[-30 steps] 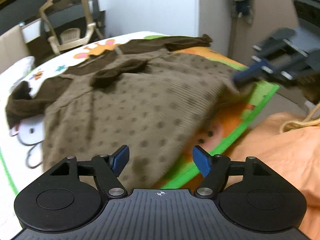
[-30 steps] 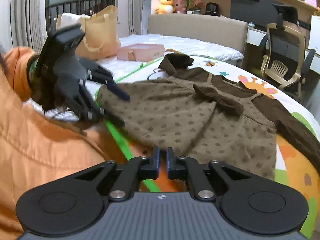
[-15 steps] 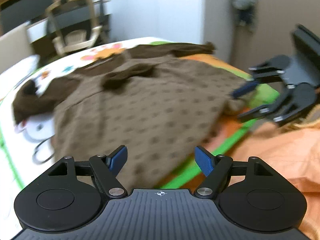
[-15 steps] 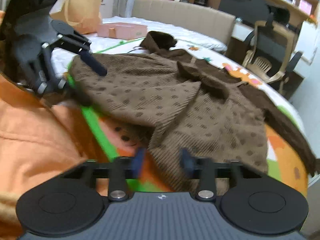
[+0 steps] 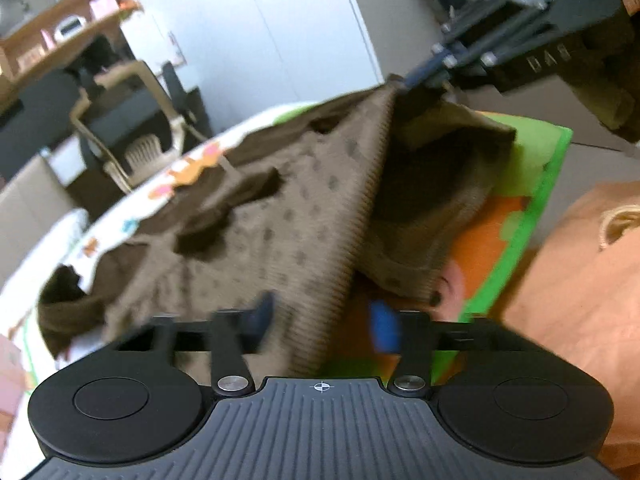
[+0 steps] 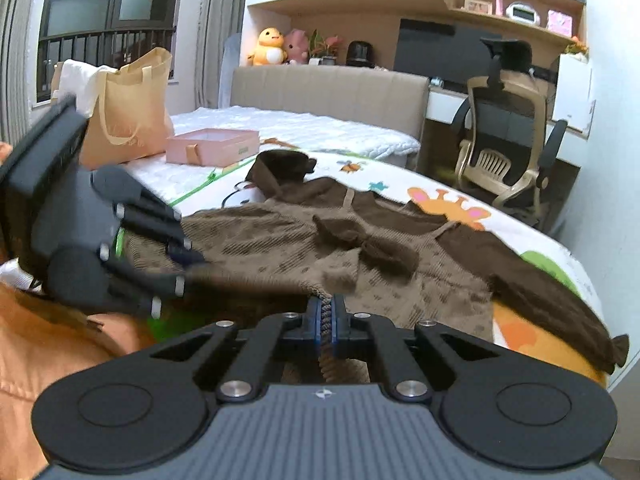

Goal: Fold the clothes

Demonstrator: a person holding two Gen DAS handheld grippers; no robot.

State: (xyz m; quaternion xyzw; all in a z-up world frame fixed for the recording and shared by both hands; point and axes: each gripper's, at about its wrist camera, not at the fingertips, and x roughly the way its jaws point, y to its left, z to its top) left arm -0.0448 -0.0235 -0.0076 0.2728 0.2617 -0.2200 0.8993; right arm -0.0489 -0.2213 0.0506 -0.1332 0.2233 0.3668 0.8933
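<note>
One brown spotted dress [image 6: 280, 240] lies spread on the cartoon-print play mat [image 6: 532, 332] covering the bed, its hem lifted at your near edge. Your right gripper [image 6: 327, 326] is pinched tight on a fold of that hem; your left gripper [image 5: 320, 320] has its blue fingers [image 5: 384, 326] apart around the hem edge, blurred. One pink box [image 6: 212, 146], contents unseen, and one tan tote bag [image 6: 128, 120] sit behind.
</note>
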